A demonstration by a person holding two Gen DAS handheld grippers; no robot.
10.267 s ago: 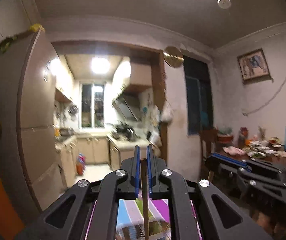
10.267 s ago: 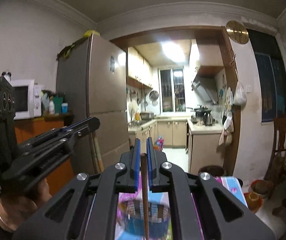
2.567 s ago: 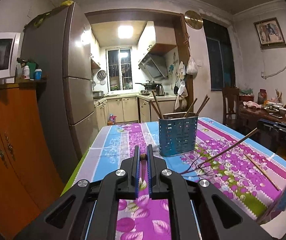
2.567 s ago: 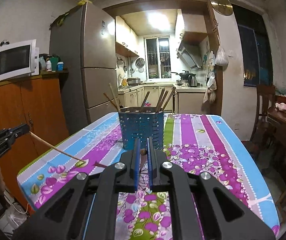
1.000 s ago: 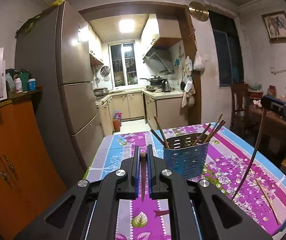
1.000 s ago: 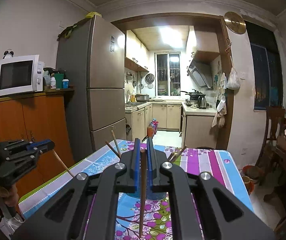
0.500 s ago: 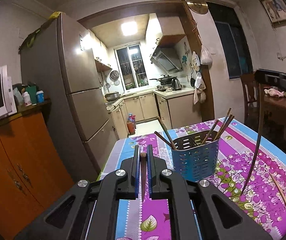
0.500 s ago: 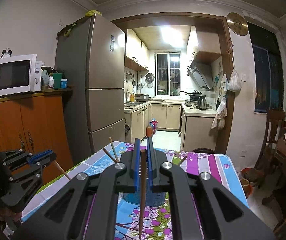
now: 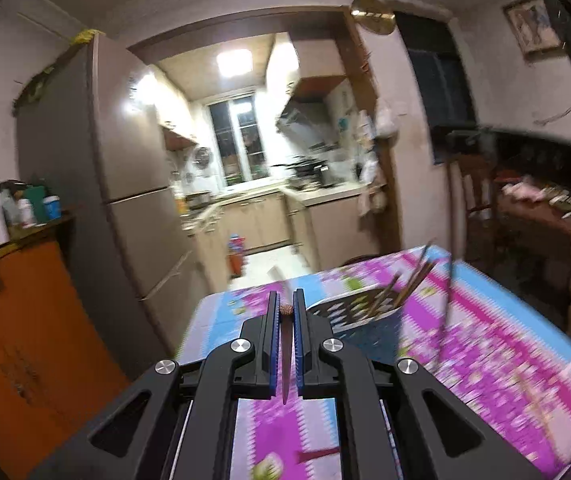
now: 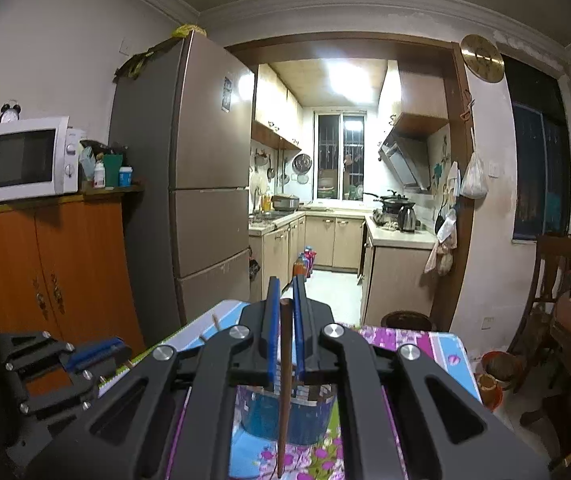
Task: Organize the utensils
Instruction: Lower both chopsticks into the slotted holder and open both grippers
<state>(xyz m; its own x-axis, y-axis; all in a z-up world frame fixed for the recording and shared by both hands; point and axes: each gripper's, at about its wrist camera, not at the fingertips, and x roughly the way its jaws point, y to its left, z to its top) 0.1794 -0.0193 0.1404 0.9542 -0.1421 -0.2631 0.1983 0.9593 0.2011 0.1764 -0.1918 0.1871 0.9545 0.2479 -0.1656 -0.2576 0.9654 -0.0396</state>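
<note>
Left tool (image 9: 284, 312) held level above the table (image 9: 505, 344), pointing toward the kitchen doorway; fingers pressed onto a chopstick (image 9: 285, 354) that runs back between them, its carved end showing at the tips; this view is motion-blurred. Right tool (image 10: 284, 304) raised higher, tilted down over the blue holder (image 10: 261, 416); its fingers pinch a second chopstick (image 10: 284, 392) hanging down in front of the holder; whether the tip is inside cannot be told. In the left view the holder (image 9: 369, 320) stands on the flowered cloth just right of the tool, several chopsticks leaning in it. No writing can be read on the microwave (image 10: 25, 159) or elsewhere.
</note>
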